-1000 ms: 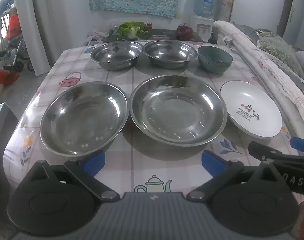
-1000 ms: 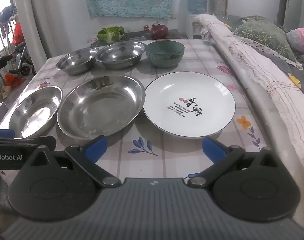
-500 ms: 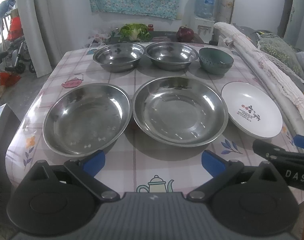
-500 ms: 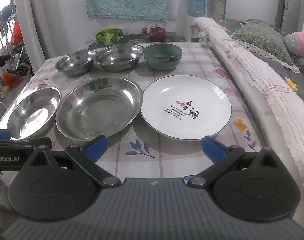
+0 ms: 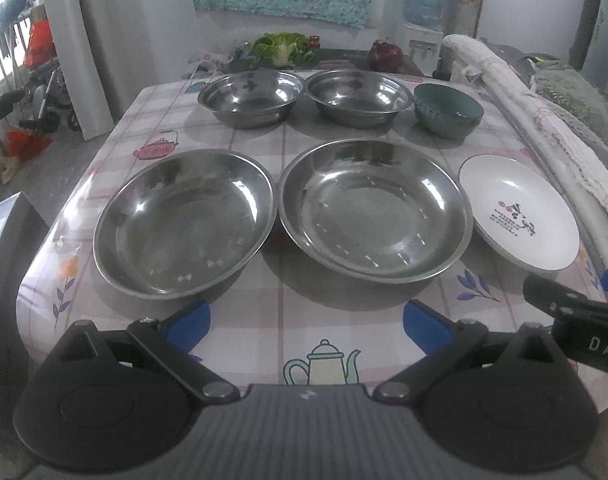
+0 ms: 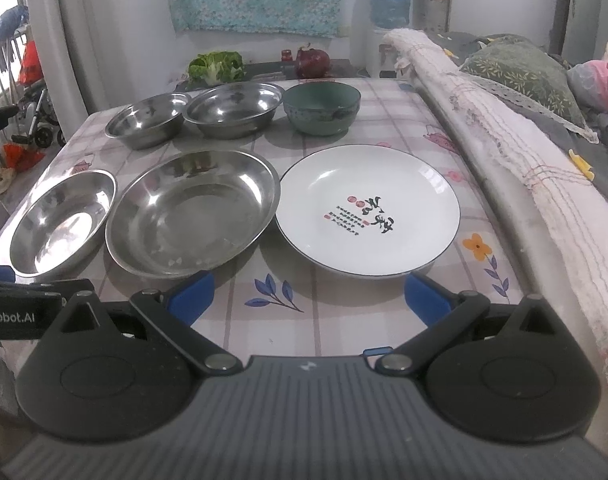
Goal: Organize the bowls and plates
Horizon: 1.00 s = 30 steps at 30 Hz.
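Observation:
Two large steel plates [image 5: 184, 224] [image 5: 376, 208] lie side by side on the table, with a white printed plate [image 5: 520, 220] [image 6: 368, 208] to their right. Behind them stand two steel bowls [image 5: 250, 98] [image 5: 358, 96] and a green ceramic bowl [image 5: 448, 110] [image 6: 322, 106]. My left gripper [image 5: 304, 324] hovers open at the table's near edge, in front of the gap between the steel plates. My right gripper [image 6: 308, 292] is open just short of the white plate's near rim. Neither holds anything.
The table [image 5: 280, 312] has a checked cloth with teapot prints. A rolled white blanket [image 6: 504, 152] runs along its right side. Lettuce [image 5: 280, 48] and a dark red fruit [image 5: 385, 56] sit behind the bowls. A curtain and a pram are at the left.
Both grippers have drawn back and risen slightly, so the dishes sit a little farther away in both views. No dish has moved.

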Tool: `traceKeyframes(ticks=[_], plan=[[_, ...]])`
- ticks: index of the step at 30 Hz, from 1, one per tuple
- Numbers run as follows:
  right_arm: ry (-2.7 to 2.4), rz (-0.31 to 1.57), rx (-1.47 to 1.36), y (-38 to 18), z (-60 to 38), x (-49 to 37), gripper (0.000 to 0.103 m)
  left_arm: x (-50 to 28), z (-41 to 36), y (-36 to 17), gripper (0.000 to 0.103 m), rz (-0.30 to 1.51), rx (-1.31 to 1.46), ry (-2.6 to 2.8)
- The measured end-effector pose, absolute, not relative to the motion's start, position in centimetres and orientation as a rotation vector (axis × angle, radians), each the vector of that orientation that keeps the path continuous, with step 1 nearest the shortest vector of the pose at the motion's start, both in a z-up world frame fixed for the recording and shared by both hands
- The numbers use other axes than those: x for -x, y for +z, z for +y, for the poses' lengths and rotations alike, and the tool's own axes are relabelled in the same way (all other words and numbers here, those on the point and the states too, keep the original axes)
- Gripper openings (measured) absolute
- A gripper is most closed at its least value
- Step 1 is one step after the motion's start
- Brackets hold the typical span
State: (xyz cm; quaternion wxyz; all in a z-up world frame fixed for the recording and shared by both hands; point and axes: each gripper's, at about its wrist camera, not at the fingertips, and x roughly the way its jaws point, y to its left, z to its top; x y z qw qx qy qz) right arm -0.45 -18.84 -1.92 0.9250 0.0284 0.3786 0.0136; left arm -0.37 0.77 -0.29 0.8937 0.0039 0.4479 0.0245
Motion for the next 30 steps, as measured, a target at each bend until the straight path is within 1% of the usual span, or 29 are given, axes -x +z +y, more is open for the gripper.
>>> traceKeyframes(ticks=[30], plan=[[0.038,0.788,-0.039,-2.21,-18.45,0.47,0.102,0.87,0.36,-0.73,0.103,0.955,-0.019,0.037]])
